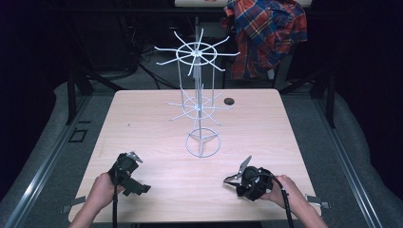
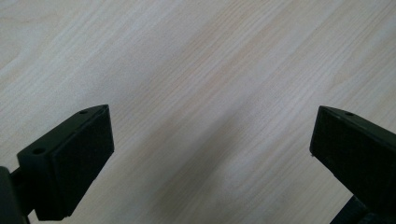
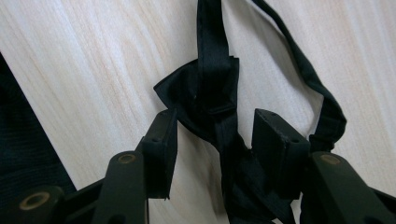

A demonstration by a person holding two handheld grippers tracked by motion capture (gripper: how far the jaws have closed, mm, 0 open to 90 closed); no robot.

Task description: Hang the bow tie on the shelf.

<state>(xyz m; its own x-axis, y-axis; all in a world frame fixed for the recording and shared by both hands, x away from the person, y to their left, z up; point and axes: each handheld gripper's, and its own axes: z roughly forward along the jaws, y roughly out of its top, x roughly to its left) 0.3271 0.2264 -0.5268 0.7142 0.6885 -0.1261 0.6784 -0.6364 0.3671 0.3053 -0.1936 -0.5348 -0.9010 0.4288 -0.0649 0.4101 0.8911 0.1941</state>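
Observation:
A black bow tie (image 3: 205, 93) with its thin neck strap (image 3: 322, 98) lies on the light wooden table. My right gripper (image 3: 215, 126) is open, one jaw on each side of the tie's band and not pressing on it. In the high view that right gripper (image 1: 239, 171) is held near the table's front right. My left gripper (image 1: 134, 157) is at the front left. It is open over bare wood (image 2: 201, 70), with nothing between its pads (image 2: 88, 154). A white wire display stand (image 1: 197, 52) with two tiers of radiating hooks rises from the middle of the table.
The stand's ring base (image 1: 203, 142) sits on the table between and beyond the two grippers. A round cable hole (image 1: 229, 101) is in the tabletop behind it. A plaid shirt (image 1: 266, 33) hangs beyond the far edge. Metal rails (image 1: 52, 152) run along both sides.

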